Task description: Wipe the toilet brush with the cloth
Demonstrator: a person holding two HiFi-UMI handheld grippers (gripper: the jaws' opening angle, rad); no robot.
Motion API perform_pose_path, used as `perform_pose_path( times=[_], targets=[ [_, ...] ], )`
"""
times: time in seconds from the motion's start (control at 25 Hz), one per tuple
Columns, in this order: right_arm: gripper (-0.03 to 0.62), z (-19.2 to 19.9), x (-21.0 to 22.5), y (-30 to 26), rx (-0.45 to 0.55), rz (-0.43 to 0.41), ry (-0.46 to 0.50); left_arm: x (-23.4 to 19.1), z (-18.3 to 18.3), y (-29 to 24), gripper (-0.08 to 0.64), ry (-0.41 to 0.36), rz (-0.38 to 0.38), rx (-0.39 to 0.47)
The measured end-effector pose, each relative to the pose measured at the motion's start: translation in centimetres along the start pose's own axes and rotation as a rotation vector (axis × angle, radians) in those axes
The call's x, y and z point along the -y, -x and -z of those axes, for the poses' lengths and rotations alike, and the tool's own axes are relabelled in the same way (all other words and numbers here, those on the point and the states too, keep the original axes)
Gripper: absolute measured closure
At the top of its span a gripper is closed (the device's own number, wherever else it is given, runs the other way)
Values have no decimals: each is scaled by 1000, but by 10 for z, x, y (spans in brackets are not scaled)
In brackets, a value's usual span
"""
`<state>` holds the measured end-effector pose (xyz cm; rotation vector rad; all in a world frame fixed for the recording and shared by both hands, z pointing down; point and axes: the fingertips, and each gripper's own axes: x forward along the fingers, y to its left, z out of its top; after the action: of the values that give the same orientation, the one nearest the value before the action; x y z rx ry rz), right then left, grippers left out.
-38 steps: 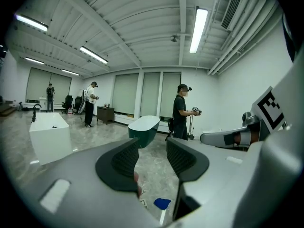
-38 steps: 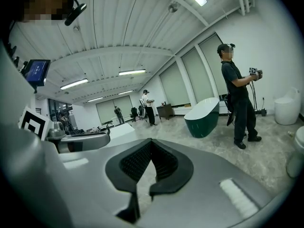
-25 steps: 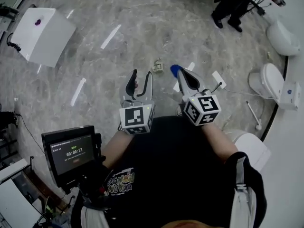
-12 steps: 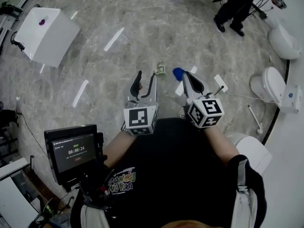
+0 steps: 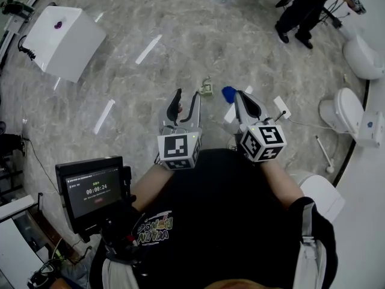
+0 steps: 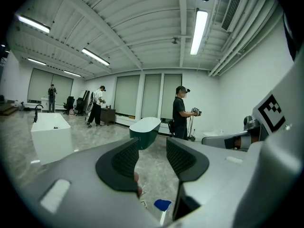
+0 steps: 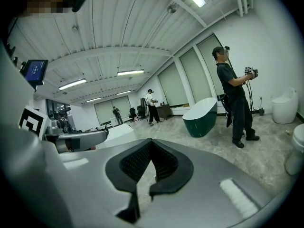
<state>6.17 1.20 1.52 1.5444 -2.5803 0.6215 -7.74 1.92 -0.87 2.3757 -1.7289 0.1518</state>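
- Task item: a thin white long-handled stick with a rounded end (image 5: 325, 155) lies on the grey marbled floor (image 5: 180, 35) at the right, beside the white toilets (image 5: 340, 107). Judged to be the toilet brush, though it is too small to confirm.
- Handling: judged light and stiff, with a slick plastic shaft. Best taken mid-handle, away from the head end.
- Cloth: a small blue patch (image 5: 228, 93) on the floor just beyond the grippers is likely the cloth. Judged soft and limp, so pinch it at an edge.
- Left gripper (image 5: 185, 98): fingers (image 6: 124, 163) spread apart, nothing between them.
- Right gripper (image 5: 240, 96): fingers (image 7: 137, 163) closed together, empty.
- Surroundings: a small pale object (image 5: 206, 90) lies just left of the blue patch and a flat white plate with a cable (image 5: 281, 107) to its right. There is a dark green bathtub (image 6: 145, 129) far off, a white box-shaped tub (image 5: 66, 41) far left and a standing person (image 5: 301, 11) far right.
- Obstruction: the plate and its cable lie between patch and stick, and the toilets crowd the stick.
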Motion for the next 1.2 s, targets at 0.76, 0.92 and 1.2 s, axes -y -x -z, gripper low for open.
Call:
perform_pose_path(
  times=[0.76, 0.92, 1.2],
  targets=[
    [591, 5, -4, -2, -4, -6, -14, -9, 8, 5, 379, 23, -22, -34],
    [592, 5, -6, -3, -6, -13, -10, -10, 9, 5, 379, 24, -27, -36],
    [592, 5, -7, -3, -4, -16, -12, -11, 9, 6, 379, 27, -32, -37]
  ],
)
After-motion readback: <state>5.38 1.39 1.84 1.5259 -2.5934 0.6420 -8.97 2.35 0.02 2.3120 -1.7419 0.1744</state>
